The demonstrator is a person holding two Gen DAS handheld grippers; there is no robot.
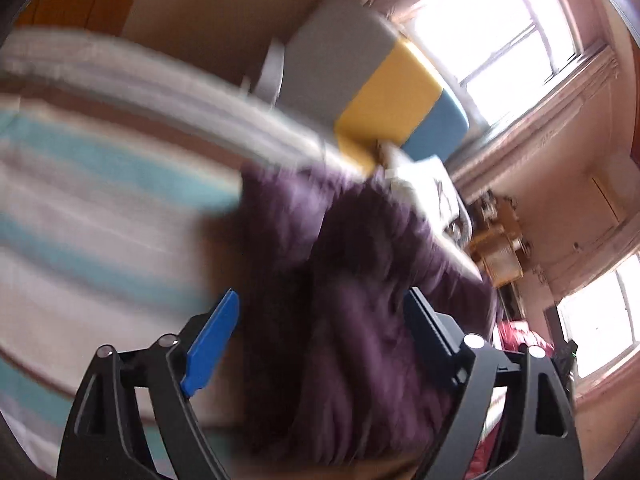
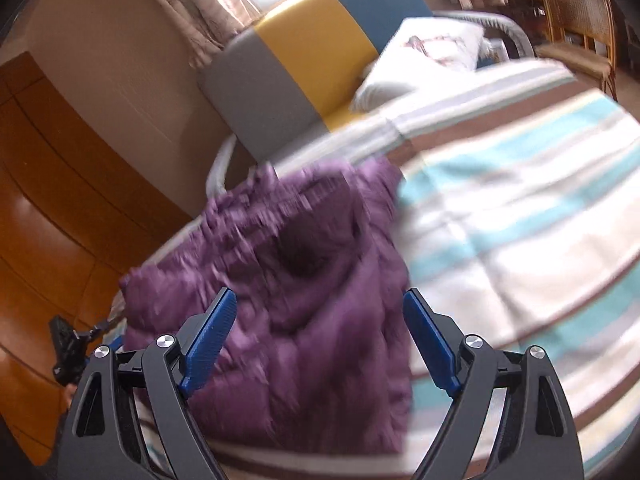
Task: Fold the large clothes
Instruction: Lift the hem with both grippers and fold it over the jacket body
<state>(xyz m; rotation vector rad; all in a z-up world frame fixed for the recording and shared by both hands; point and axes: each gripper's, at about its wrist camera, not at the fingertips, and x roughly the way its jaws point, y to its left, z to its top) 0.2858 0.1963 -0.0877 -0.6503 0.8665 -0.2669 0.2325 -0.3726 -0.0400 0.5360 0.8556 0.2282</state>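
Purple garment [image 2: 280, 280] just beyond spread fingers [image 2: 212, 336].

A striped bedspread [image 2: 520, 220] covers the bed; at its twelve o'clock stands a grey, yellow and blue headboard [image 2: 312, 52], a white pillow [image 2: 420, 56] touching it.

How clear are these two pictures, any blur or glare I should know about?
Left wrist view: the purple garment and striped bedspread are smeared by motion blur, the window is blown out white, and the claw stays sharp. Right wrist view: the same smear on garment and bedspread, glare on the wooden floor, fisheye bending throughout.
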